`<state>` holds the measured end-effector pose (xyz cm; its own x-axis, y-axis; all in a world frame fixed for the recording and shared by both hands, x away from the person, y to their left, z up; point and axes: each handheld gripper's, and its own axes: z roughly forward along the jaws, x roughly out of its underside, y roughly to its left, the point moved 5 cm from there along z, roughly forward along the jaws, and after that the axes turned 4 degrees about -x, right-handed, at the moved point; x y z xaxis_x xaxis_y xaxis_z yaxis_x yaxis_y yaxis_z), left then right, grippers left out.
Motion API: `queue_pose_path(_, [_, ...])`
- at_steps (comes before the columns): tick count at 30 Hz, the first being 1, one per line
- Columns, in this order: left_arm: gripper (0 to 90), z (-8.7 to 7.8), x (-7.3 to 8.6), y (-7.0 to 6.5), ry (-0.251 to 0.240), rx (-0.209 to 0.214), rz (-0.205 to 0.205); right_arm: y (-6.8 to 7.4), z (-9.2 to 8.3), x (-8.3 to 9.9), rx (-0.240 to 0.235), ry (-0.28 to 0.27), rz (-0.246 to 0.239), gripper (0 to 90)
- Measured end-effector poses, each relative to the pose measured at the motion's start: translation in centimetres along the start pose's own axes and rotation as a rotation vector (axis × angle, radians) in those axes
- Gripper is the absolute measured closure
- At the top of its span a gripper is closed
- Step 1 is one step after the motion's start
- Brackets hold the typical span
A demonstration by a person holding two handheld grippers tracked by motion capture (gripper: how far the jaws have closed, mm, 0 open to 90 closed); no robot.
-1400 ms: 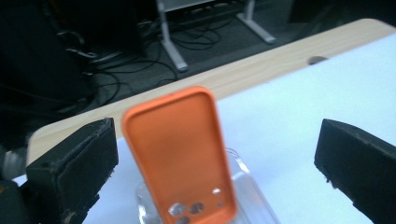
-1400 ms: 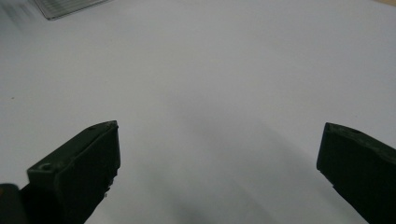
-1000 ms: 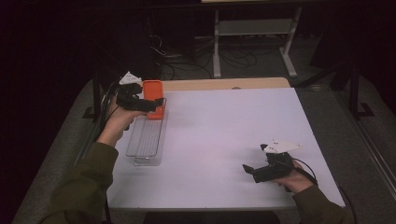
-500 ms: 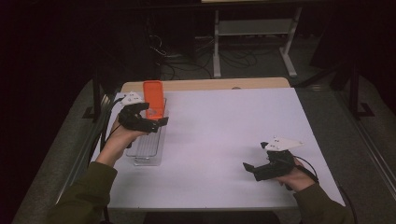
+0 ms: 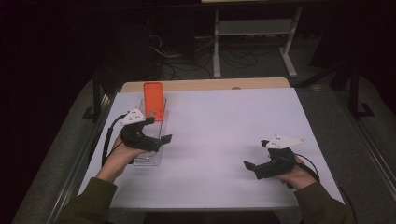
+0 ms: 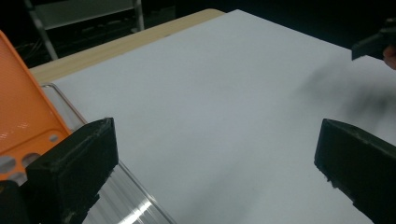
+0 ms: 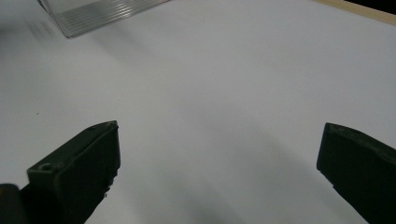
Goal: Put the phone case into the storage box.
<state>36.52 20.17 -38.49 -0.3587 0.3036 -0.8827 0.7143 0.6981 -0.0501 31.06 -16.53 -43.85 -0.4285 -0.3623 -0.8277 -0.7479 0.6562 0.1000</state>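
Clear plastic tray (image 5: 150, 144), one long ribbed container, lies lengthwise along the left edge of the one white-topped table (image 5: 224, 140), largely under the left hand-held gripper; its far end shows at the top left of the right gripper view as a corrugated transparent corner. One orange lid (image 5: 154, 106) with several small round holes sits over the far end of the tray, reaching toward the wooden strip at the back of the table; I cannot tell whether anything lies in the tray, and no writing can be read on either piece. Two hand-held grippers are in use. The left hand-held gripper (image 5: 156, 135) hangs over the middle of the tray, jaws spread wide and gripping nothing, with the tray's wall and the orange lid just beside its left jaw in its own view. The right hand-held gripper (image 5: 252, 169) is low over bare table near the front right corner, well apart from the tray, jaws likewise wide apart and empty. Each carries one pale three-cornered plate and one trailing cable.
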Motion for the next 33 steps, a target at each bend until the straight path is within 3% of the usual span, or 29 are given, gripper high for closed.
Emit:
queue_pose_path(8, [0.0,0.3,1.7,-1.1,0.014,0.016,0.028,0.0,-0.2,-0.2,-0.011,-0.014,0.002,0.0])
queue_pose_path(17, [0.0,0.4,3.4,-1.6,0.011,0.022,0.024,0.0,-0.3,-0.5,-0.018,-0.025,-0.002,0.0])
queue_pose_path(33, [0.0,0.2,4.1,-1.5,0.004,0.015,0.025,0.1,-0.2,-0.6,-0.021,-0.027,-0.001,0.0])
